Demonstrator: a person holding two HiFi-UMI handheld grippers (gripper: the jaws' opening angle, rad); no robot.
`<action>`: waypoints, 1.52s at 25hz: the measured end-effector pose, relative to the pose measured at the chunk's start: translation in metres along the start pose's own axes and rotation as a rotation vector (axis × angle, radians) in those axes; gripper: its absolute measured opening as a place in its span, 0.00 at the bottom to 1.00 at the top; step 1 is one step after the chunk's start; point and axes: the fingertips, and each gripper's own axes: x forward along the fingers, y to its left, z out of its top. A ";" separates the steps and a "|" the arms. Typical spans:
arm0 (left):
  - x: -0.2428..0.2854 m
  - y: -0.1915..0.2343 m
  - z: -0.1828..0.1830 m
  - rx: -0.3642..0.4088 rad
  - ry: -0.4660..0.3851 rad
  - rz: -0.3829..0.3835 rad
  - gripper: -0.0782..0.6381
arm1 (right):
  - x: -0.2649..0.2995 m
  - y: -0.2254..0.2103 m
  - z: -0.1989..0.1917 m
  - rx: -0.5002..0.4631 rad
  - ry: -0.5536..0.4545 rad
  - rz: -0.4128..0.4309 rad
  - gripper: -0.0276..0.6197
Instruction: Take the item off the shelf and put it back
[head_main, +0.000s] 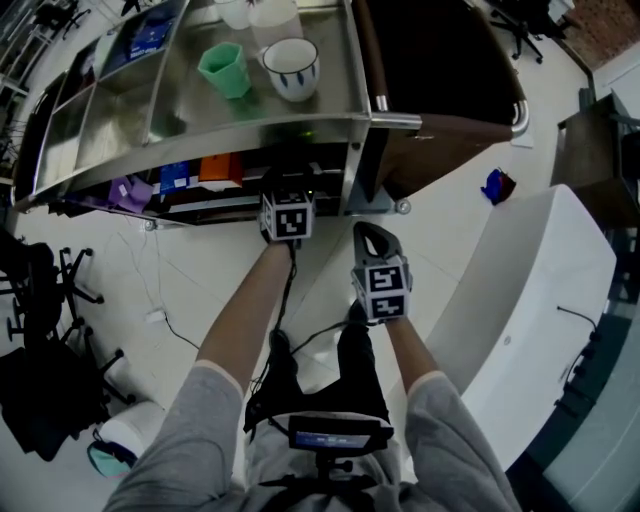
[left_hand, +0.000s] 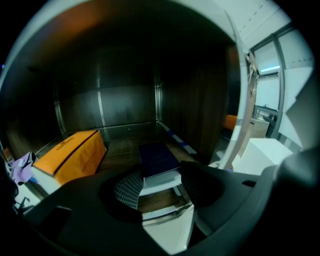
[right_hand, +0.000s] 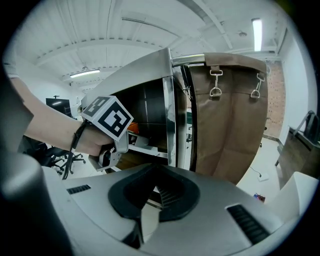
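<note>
Dark blue box (left_hand: 159, 159) seen at front edge of lower shelf (left_hand: 125, 145), near right end, pinched across width by left tool (left_hand: 160, 185). Right tool (right_hand: 155, 192) pressed together, empty. Box judged stiff, light, smooth-sided; hold best kept on long sides.

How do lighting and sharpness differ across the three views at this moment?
Left gripper view: dim inside the steel shelf, where only the orange box and the dark blue box show clearly; black fisheye corners. Right gripper view: bright, with glare from the ceiling strip light; brown fabric bag sharp. Head view: even light, sheen on the steel cart top.
</note>
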 end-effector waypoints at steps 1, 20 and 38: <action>-0.008 0.000 0.001 -0.006 -0.009 -0.004 0.45 | -0.003 0.003 0.002 -0.013 0.002 0.002 0.06; -0.235 0.032 -0.007 0.017 -0.083 -0.096 0.45 | -0.084 0.095 0.046 -0.047 -0.041 0.020 0.06; -0.377 0.106 -0.041 -0.015 -0.169 -0.092 0.45 | -0.147 0.155 0.042 -0.069 -0.083 0.037 0.06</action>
